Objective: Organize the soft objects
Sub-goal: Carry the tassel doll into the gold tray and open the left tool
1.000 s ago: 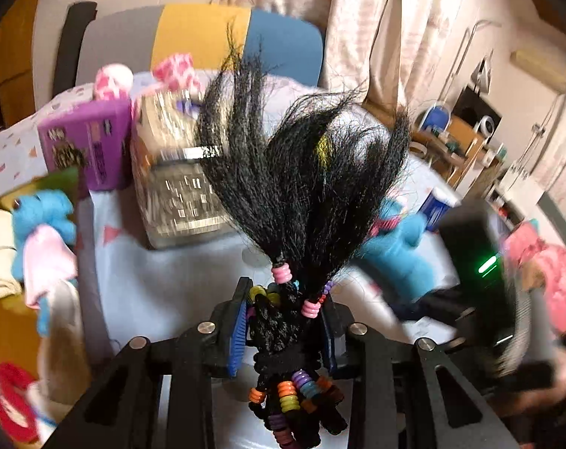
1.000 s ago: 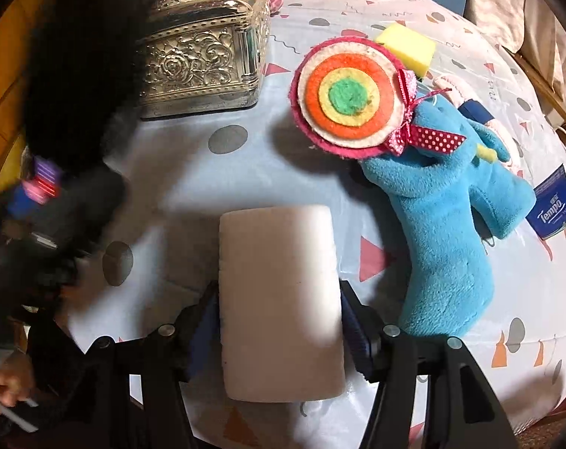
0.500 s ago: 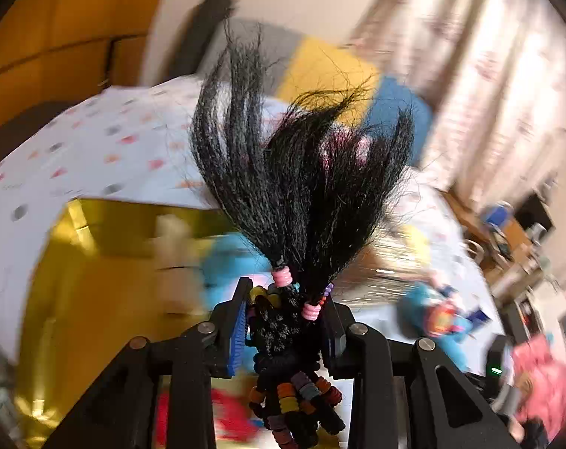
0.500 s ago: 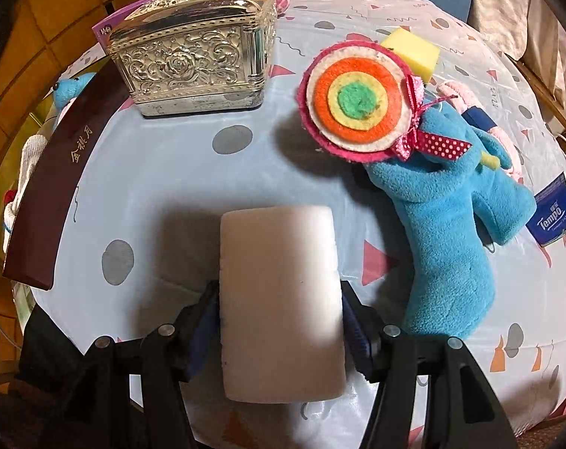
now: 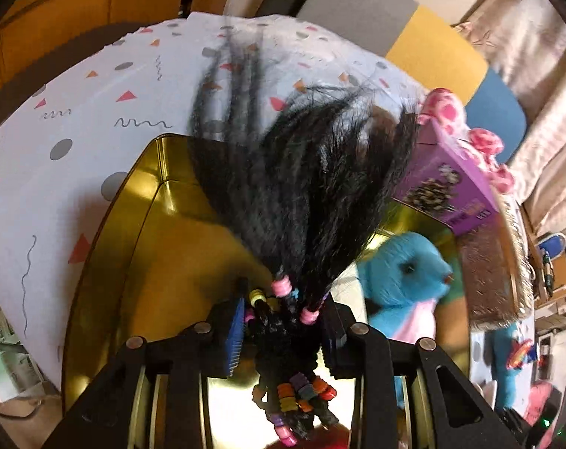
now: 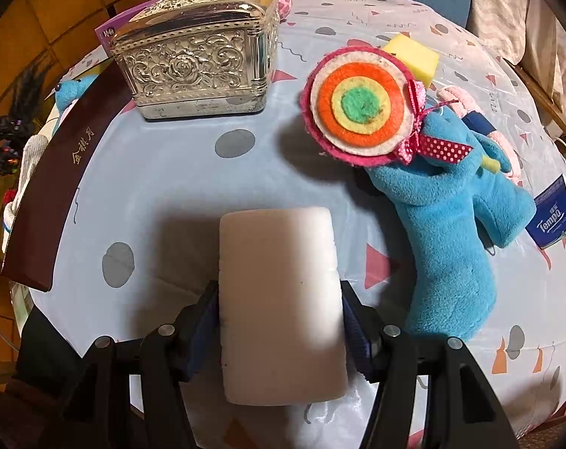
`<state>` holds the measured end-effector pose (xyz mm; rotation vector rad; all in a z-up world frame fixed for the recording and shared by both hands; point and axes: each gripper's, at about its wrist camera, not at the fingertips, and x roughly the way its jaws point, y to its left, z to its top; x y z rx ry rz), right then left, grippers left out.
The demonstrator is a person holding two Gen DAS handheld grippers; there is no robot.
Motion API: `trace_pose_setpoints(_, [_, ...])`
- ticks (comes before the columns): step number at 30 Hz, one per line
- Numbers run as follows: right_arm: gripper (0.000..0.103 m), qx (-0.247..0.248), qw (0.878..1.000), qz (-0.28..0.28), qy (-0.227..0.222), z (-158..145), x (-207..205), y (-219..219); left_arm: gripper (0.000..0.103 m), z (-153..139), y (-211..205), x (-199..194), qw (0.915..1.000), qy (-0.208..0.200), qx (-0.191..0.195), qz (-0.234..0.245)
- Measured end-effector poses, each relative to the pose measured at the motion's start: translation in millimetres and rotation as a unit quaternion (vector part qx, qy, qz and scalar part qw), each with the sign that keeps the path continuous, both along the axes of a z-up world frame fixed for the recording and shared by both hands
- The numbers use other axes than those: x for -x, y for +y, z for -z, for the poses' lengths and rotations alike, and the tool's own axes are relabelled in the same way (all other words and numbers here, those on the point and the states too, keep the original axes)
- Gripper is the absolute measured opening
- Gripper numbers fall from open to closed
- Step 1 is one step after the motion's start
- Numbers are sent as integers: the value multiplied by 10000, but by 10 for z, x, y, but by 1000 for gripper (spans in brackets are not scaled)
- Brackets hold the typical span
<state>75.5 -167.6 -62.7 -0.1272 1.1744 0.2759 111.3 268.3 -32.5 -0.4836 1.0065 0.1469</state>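
Observation:
My left gripper (image 5: 283, 321) is shut on a black hair tuft with coloured beads (image 5: 301, 194), held above a gold tin box (image 5: 133, 232). A blue plush (image 5: 406, 273) with pink clothing lies inside the box at the right. My right gripper (image 6: 279, 310) is shut on a white sponge block (image 6: 279, 299) above the patterned tablecloth (image 6: 178, 172). A blue plush toy (image 6: 447, 224) with a round felt lollipop (image 6: 361, 104) lies to the right of the sponge. A yellow sponge (image 6: 414, 56) sits behind the lollipop. In the right wrist view the left gripper with the hair tuft (image 6: 25, 89) shows at the far left edge.
A silver embossed box (image 6: 197, 60) stands at the back of the table. A dark brown lid (image 6: 55, 187) leans at the table's left edge. A purple carton (image 5: 447, 183) and pink plush (image 5: 447, 108) sit past the gold box. A blue tissue pack (image 6: 556, 217) lies far right.
The left gripper carried the hair tuft from over the table leftward to above the gold box, rolling as it went. The right gripper and its sponge stayed still.

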Motion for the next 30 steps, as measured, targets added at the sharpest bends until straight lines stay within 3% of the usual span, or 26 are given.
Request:
trace_pose_setpoints(3, [62, -16, 10000, 21, -31, 11, 3, 2, 38, 76, 91, -133, 9999, 114, -39, -50])
trace_pose_setpoints(8, [62, -39, 9999, 53, -84, 19, 21, -4, 64, 97, 127, -259, 9997, 97, -193, -151])
trace_pose_setpoints(12, [62, -44, 9999, 80, -112, 20, 30, -12, 66, -83, 120, -194, 9979, -200, -557, -276])
trace_pose_setpoints(18, [62, -42, 9996, 146, -219, 27, 68, -14, 67, -386, 64, 109, 9936, -702, -768, -449])
trace_pose_setpoints(24, [62, -51, 9991, 216, -365, 39, 136, -19, 73, -620, -419, 484, 9864, -1235, -1082, -81])
trace_pose_setpoints(30, [61, -44, 9987, 275, -438, 49, 205, -17, 78, -673, -854, 703, 9837, -1367, -1151, 192])
